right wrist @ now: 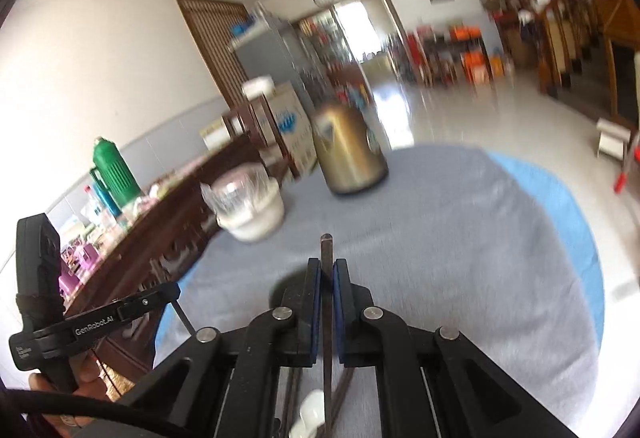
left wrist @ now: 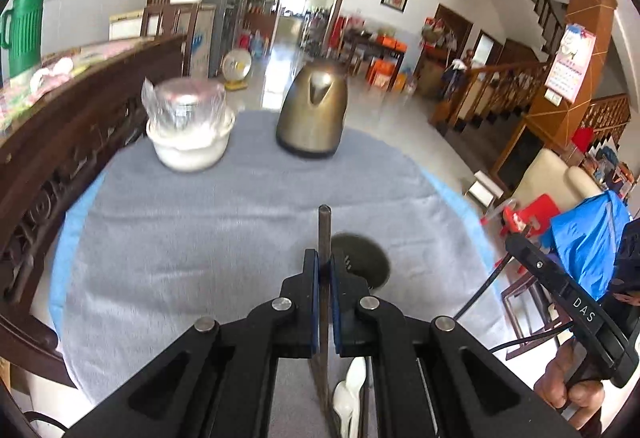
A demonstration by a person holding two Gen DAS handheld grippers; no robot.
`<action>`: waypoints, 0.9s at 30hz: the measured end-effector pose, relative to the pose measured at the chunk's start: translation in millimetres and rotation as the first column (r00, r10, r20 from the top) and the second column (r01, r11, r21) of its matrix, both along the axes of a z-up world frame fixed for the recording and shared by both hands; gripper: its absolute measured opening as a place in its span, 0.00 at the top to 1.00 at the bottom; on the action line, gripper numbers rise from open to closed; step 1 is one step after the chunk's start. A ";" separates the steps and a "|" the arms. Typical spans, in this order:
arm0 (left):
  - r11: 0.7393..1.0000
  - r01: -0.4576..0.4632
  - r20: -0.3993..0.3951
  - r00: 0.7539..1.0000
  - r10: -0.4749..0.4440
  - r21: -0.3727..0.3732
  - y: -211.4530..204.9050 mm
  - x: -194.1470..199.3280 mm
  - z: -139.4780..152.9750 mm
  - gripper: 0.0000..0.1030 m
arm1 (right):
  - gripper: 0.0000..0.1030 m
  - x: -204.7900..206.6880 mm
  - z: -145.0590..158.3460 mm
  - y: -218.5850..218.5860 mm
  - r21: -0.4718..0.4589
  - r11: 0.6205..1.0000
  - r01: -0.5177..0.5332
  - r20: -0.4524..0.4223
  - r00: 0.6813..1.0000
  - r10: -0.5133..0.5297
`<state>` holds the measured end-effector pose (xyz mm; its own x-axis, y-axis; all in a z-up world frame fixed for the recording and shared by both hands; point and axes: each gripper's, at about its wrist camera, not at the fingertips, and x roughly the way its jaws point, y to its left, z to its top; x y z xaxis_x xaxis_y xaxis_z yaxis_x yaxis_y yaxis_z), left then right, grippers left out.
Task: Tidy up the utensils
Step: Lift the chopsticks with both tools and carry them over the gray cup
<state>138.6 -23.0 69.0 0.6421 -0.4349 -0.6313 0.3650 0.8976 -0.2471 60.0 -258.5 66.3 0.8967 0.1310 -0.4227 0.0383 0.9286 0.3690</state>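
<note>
Presently left tool [left wrist: 324, 270] clamps a dark chopstick [left wrist: 324, 238]; right tool [right wrist: 327, 278] clamps another dark chopstick [right wrist: 327, 258]. White spoons [left wrist: 350, 394] lie near, beneath the tools, on the grey-clothed bench [left wrist: 200, 230]. Kettle [left wrist: 312, 110] and bowl [left wrist: 190, 146] stand far.

A matt grey cloth [left wrist: 200, 230] with a soft, slightly fuzzy weave covers the table. The kettle [left wrist: 313, 110] is brushed bronze-coloured metal with a dull sheen. The white bowl [left wrist: 188, 146] looks like smooth plastic, under crinkled clear film [left wrist: 184, 104]. The sideboard [left wrist: 80, 142] is dark carved wood, lightly glossy.
</note>
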 end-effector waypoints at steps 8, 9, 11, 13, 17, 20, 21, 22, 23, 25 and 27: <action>1.000 0.009 0.078 0.997 -0.009 0.007 -11.0 -10.6 43.8 0.95 | 0.94 -1.4 49.2 9.3 -0.020 1.000 0.016 0.151 0.989 -0.013; 1.000 0.007 0.097 0.995 -0.008 0.007 -13.2 -9.2 52.2 0.95 | 0.94 0.2 54.9 10.3 -0.023 1.000 0.020 0.164 0.986 -0.016; 1.000 0.009 0.122 0.992 -0.009 0.002 -16.7 -11.0 65.6 0.95 | 0.94 5.4 70.3 12.6 -0.026 0.999 0.024 0.198 0.980 -0.019; 1.000 0.014 0.156 0.988 -0.014 -0.002 -20.9 -9.3 78.8 0.95 | 0.94 9.9 82.5 13.6 -0.027 0.999 0.036 0.229 0.973 -0.029; 0.999 0.001 0.213 0.977 0.006 -0.035 -25.3 -1.9 98.3 0.95 | 0.94 24.3 95.9 18.9 -0.041 0.996 0.075 0.267 0.962 -0.062; 0.997 -0.029 0.234 0.971 0.044 -0.067 -27.2 7.9 98.9 0.95 | 0.94 36.4 90.6 24.7 -0.070 0.991 0.116 0.271 0.958 -0.093; 0.996 -0.046 0.238 0.969 0.063 -0.075 -28.1 13.0 94.2 0.95 | 0.94 40.1 86.4 26.4 -0.078 0.989 0.123 0.265 0.959 -0.099; 0.995 -0.057 0.239 0.968 0.075 -0.081 -28.5 15.7 90.4 0.95 | 0.94 45.2 79.8 29.1 -0.088 0.988 0.127 0.253 0.962 -0.101; 0.994 -0.067 0.235 0.968 0.085 -0.085 -29.4 19.2 83.8 0.95 | 0.94 49.6 73.0 31.6 -0.096 0.987 0.125 0.237 0.966 -0.100; 0.994 -0.083 0.217 0.971 0.098 -0.076 -32.4 25.3 68.9 0.95 | 0.94 55.9 61.6 33.2 -0.106 0.988 0.114 0.203 0.975 -0.091; 0.995 -0.080 0.180 0.980 0.089 -0.056 -35.7 30.2 50.5 0.95 | 0.93 62.8 46.8 35.5 -0.111 0.989 0.094 0.143 0.987 -0.077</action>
